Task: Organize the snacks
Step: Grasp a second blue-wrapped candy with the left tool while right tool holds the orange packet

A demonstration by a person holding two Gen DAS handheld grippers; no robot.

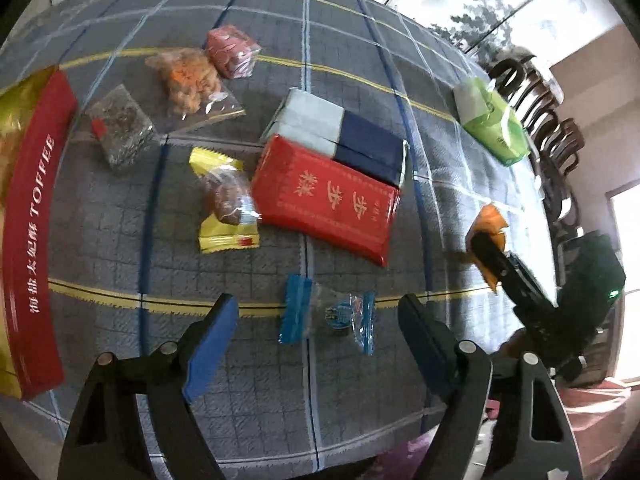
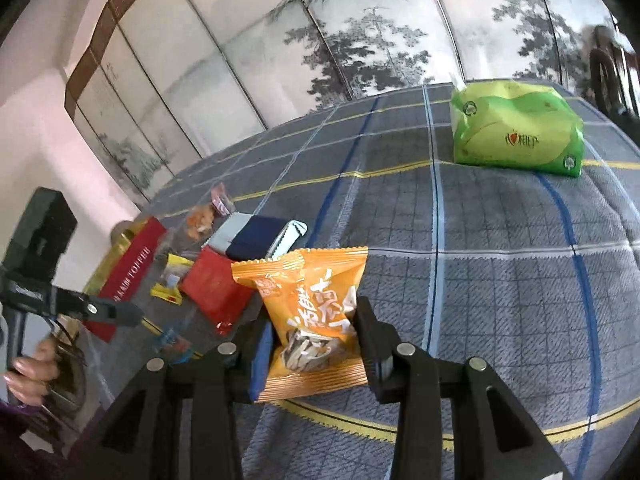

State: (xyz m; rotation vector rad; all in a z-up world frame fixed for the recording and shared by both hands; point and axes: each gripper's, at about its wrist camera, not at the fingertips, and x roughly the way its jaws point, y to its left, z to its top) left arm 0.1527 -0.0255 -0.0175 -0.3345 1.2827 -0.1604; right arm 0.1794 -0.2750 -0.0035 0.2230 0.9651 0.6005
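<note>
My left gripper [image 1: 320, 322] points down at the plaid tablecloth [image 1: 256, 272], jaws open. A small blue-and-clear wrapped candy [image 1: 328, 318] lies on the cloth between its fingertips, and the pads do not touch it. My right gripper [image 2: 314, 332] is shut on an orange snack packet [image 2: 316, 304] and holds it just above the cloth. In the left wrist view that orange packet [image 1: 490, 220] and the right gripper [image 1: 486, 254] are at the right. In the right wrist view the left gripper [image 2: 120, 314] is at the far left, above the blue candy [image 2: 172, 342].
Beyond the candy lie a red flat pack [image 1: 326, 196], a blue-and-pale pack [image 1: 340, 132], a yellow wrapped snack [image 1: 226, 204], a red toffee box [image 1: 32, 220], a bag of orange snacks [image 1: 188, 76], a pink packet [image 1: 232, 50] and a dark packet [image 1: 120, 126]. A green tissue pack [image 2: 516, 132] sits far right; chairs [image 1: 540, 120] line the table edge.
</note>
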